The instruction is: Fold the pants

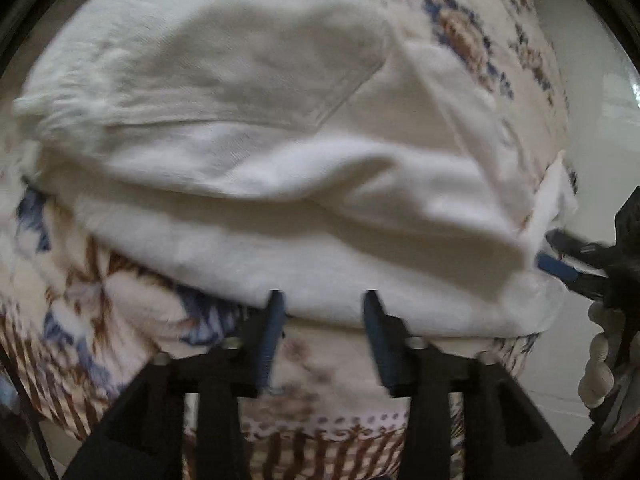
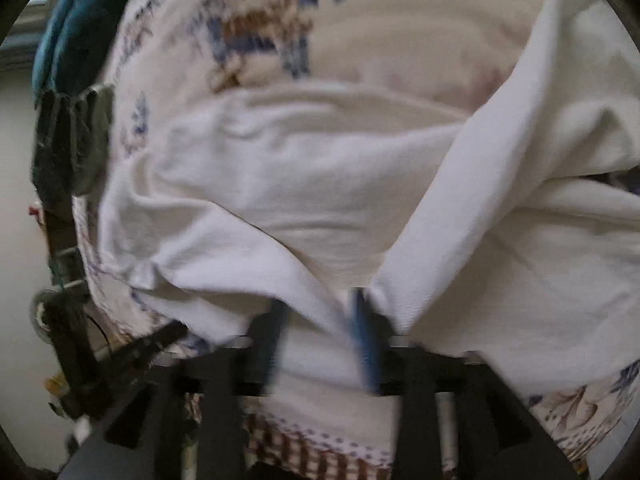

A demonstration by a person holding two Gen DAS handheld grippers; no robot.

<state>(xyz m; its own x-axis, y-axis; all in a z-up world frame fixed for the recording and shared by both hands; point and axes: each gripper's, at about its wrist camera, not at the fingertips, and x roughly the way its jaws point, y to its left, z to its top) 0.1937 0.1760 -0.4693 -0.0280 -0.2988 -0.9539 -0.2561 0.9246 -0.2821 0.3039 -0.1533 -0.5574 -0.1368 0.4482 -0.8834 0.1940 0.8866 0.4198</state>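
Lying folded across frame centre, long axis left-to-right: white pants (image 1: 260,152) on floral cloth (image 1: 92,320). Hovering at the near edge, left gripper (image 1: 322,308) part-open, empty; right gripper (image 2: 320,312) wide, straddling fabric.

Both cameras sit just behind their own fingers and look steeply down, close over the white pants (image 1: 256,128) on the floral cloth (image 1: 472,36) — the shared ground. The left view also catches the right gripper (image 1: 560,256) at its right edge.
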